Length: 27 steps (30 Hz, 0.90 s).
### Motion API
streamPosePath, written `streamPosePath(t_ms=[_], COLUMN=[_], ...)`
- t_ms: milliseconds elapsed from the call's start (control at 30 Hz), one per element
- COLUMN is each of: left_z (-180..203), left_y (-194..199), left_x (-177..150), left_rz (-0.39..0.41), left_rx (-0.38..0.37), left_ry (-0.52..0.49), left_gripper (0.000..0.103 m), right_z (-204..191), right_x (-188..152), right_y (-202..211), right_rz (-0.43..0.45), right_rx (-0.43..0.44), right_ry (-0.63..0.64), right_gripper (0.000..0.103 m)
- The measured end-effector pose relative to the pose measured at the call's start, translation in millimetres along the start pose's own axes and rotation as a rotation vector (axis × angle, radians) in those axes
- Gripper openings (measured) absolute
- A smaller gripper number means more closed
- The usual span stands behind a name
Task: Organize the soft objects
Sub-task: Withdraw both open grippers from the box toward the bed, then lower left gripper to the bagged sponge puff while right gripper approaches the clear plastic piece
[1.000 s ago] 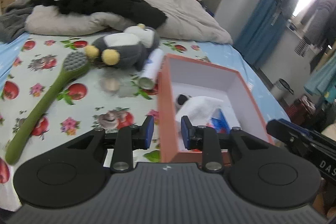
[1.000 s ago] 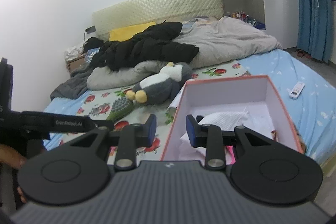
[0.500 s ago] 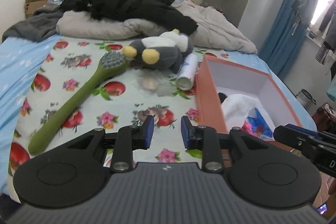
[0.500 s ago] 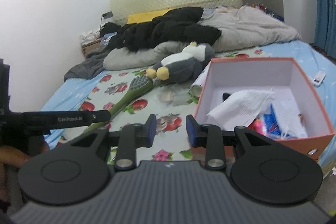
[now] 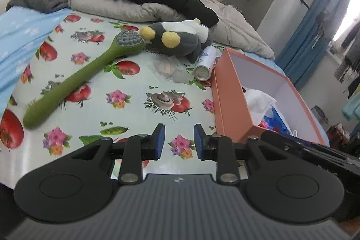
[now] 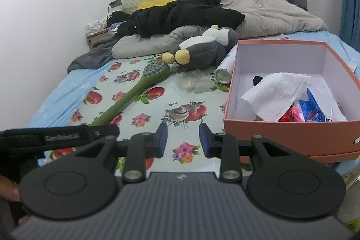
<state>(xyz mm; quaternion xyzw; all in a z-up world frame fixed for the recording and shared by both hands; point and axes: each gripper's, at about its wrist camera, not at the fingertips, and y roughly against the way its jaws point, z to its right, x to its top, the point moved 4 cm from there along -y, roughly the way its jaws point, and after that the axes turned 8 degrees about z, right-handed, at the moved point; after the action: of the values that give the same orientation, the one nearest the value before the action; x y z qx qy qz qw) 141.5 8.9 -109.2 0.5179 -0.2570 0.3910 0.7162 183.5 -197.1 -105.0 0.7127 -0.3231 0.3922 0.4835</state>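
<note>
Though half hidden under a white cloth (image 6: 273,91), bright packets (image 6: 308,110) filled the orange box (image 6: 292,132)
Left tongs (image 5: 178,140) and right tongs (image 6: 182,140) stood parted, gripping nothing

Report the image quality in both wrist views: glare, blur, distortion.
Left wrist view: the window at the right edge is blown out, and fisheye bends the orange box. Right wrist view: even, soft light with no glare; the black strap at the left is blurred, and the corners darken.
</note>
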Motion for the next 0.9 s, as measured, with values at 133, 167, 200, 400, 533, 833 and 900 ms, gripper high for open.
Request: streamPosePath(t_ms=[133, 167, 200, 400, 533, 833, 900], left_z=[-13.4, -17.5, -22.3, -46.5, -59.5, -73.0, -76.2], left_y=[-5.5, -8.8, -13.6, -46.2, -79.3, -172.6, -195.1], left_x=[-3.1, -3.1, -2.2, 13.5, 26.5, 59.5, 67.5], left_rz=[0.002, -0.005, -0.008, -0.001, -0.012, -0.054, -0.061], left_rx=[0.029, 0.028, 0.022, 0.034, 0.008, -0.03, -0.042], left_ry=[0.029, 0.037, 0.041, 0.031, 0.055, -0.015, -0.023], left_gripper=[0.037, 0.043, 0.044, 0.045, 0.046, 0.047, 0.047], right_z=[1.6, -0.4, -2.7, -15.0, -18.1, -12.0, -10.2], right_x=[-4.3, -6.5, -8.2, -5.6, -1.1, 5.2, 5.6], right_y=[-7.9, -12.3, -17.4, -51.3, -81.3, -154.7, -172.6], right_rz=[-0.006, -0.017, -0.028, -0.024, -0.027, -0.052, -0.058], right_rx=[-0.015, -0.01, -0.003, 0.013, 0.01, -0.05, -0.063], right_ry=[-0.002, 0.007, 0.015, 0.037, 0.035, 0.029, 0.03], right_gripper=[0.034, 0.034, 0.034, 0.034, 0.034, 0.034, 0.034])
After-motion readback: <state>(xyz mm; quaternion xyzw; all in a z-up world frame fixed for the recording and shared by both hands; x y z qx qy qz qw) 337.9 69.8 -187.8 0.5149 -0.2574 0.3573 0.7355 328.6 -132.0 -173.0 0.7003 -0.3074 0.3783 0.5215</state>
